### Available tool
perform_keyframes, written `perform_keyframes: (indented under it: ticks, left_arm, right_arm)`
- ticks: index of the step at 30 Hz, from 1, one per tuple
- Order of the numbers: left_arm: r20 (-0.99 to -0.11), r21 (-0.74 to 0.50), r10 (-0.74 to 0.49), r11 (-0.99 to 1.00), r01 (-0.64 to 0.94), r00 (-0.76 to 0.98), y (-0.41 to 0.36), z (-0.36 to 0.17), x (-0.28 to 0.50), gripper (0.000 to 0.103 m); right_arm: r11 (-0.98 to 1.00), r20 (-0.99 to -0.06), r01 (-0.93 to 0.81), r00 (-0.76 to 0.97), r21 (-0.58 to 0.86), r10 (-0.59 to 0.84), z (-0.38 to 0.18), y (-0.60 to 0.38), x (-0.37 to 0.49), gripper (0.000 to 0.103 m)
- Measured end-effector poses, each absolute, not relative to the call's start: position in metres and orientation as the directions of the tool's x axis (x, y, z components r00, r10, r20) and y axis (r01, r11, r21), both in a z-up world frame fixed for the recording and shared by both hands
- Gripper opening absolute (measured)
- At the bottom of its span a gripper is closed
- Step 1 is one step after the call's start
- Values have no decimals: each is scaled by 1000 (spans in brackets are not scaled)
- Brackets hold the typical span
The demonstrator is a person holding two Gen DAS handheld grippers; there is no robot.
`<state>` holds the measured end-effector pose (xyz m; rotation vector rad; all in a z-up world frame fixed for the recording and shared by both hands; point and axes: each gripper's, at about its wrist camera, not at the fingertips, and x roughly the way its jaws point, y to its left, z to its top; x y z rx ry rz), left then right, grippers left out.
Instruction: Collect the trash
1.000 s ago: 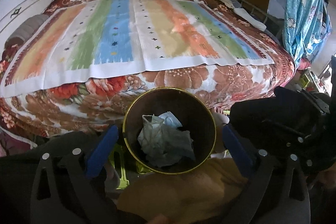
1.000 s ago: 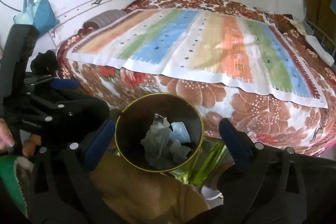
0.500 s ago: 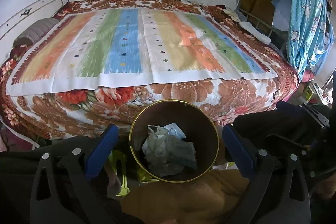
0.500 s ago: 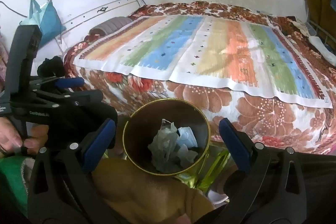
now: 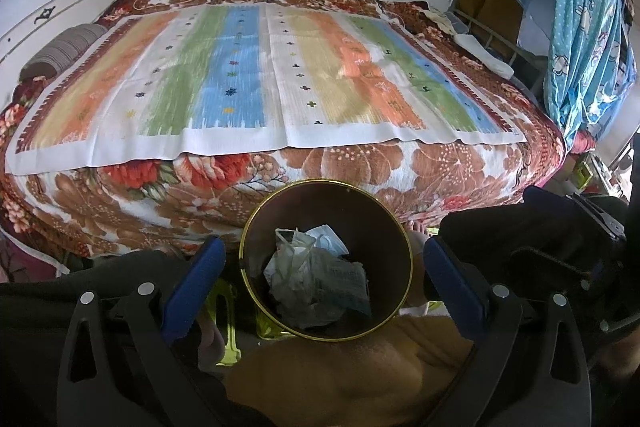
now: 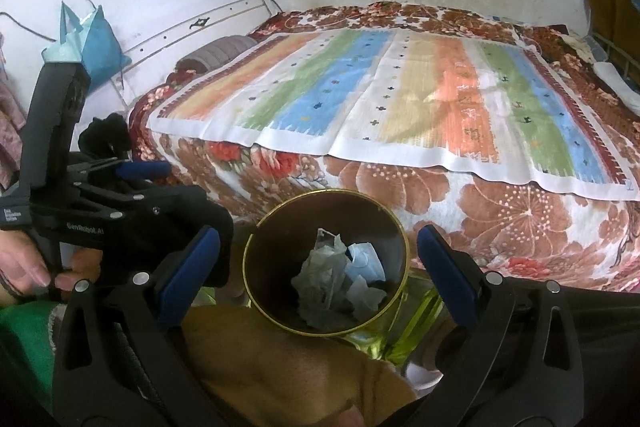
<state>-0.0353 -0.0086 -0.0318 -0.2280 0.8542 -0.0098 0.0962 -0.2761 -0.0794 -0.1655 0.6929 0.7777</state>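
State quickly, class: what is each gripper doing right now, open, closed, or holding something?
Left gripper: open, holding nothing, fingers either side of the trash can.
Right gripper: open, holding nothing.

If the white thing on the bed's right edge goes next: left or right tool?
Right, probably. The white item lies on the side where the right tool is; the left tool would have to cross it. Both are open and empty over the bin.

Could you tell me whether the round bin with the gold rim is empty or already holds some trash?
It holds trash. The bin is partly filled: crumpled paper and a light blue face mask lie at its bottom, well below the rim.
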Motion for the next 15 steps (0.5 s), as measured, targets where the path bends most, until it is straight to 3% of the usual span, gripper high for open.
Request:
perform_keyframes:
  ticks: [15]
  left_arm:
    - [-747, -196, -100, 978, -74, 657, -15, -34, -35, 97]
  right_arm:
    - [699, -636, -701, 478, 140, 606, -82, -277, 100, 94]
